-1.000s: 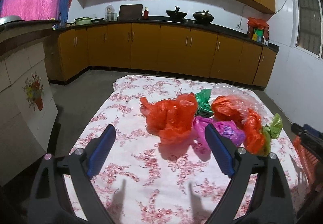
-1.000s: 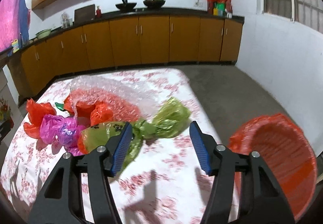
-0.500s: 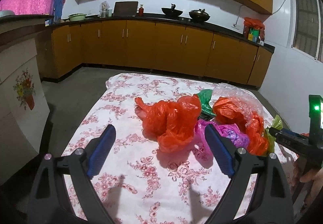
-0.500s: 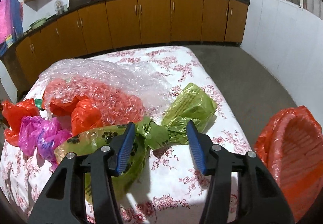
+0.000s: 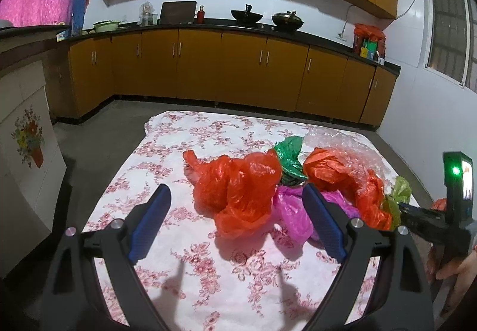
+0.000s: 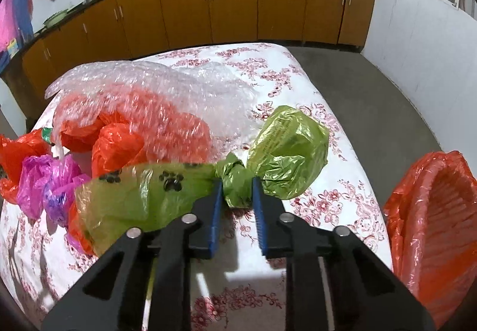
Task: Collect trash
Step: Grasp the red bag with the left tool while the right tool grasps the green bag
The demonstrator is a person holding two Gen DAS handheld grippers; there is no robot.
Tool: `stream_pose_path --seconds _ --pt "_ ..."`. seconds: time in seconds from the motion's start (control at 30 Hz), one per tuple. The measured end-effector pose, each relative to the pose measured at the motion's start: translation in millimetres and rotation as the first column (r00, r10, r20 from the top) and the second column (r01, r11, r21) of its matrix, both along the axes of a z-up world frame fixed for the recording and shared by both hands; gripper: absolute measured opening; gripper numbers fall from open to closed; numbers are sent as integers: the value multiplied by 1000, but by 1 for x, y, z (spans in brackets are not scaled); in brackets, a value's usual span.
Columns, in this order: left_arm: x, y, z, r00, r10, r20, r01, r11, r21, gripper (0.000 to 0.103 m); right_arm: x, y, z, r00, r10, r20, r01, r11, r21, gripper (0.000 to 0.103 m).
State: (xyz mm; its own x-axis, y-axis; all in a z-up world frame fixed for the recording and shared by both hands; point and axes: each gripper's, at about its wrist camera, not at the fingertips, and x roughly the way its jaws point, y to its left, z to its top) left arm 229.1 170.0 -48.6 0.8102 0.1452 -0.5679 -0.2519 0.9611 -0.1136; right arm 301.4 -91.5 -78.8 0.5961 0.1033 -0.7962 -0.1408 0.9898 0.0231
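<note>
Crumpled plastic bags lie on a floral tablecloth [image 5: 184, 259]. My right gripper [image 6: 237, 192] is shut on the knotted middle of a light green bag [image 6: 286, 149] with paw prints. Beside it lie bubble wrap [image 6: 167, 92], orange bags [image 6: 116, 149] and a pink bag [image 6: 47, 185]. My left gripper [image 5: 235, 211] is open and empty, just short of a large orange bag [image 5: 238, 188]. A pink bag [image 5: 290, 211] and a dark green bag [image 5: 287, 158] lie behind it. The right gripper's body [image 5: 432, 217] shows at the right edge.
An orange bin lined with an orange bag [image 6: 438, 220] stands on the floor right of the table. Brown kitchen cabinets [image 5: 238, 68] run along the far wall. A white counter [image 5: 23, 146] stands to the left. Grey floor surrounds the table.
My right gripper has moved forward and down and closed on the knot of the green bag. My left gripper has stayed open and shifted only slightly relative to the orange bag.
</note>
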Motion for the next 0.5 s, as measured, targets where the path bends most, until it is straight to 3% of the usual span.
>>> stream_pose_path --seconds 0.17,0.23,0.37,0.5 --pt "24 0 1 999 17 -32 -17 1000 2 83 -6 -5 0 1000 -4 -1 4 1000 9 17" --pt "34 -2 -1 999 8 -53 -7 1000 5 73 -8 -7 0 1000 -5 -1 5 1000 12 16" --pt "50 -4 -9 995 -4 -97 5 1000 7 61 -9 -9 -1 1000 -5 -1 5 1000 20 16" --pt "59 -3 -18 991 -15 -132 15 1000 -7 35 -11 -11 -1 1000 -5 -2 5 1000 24 16"
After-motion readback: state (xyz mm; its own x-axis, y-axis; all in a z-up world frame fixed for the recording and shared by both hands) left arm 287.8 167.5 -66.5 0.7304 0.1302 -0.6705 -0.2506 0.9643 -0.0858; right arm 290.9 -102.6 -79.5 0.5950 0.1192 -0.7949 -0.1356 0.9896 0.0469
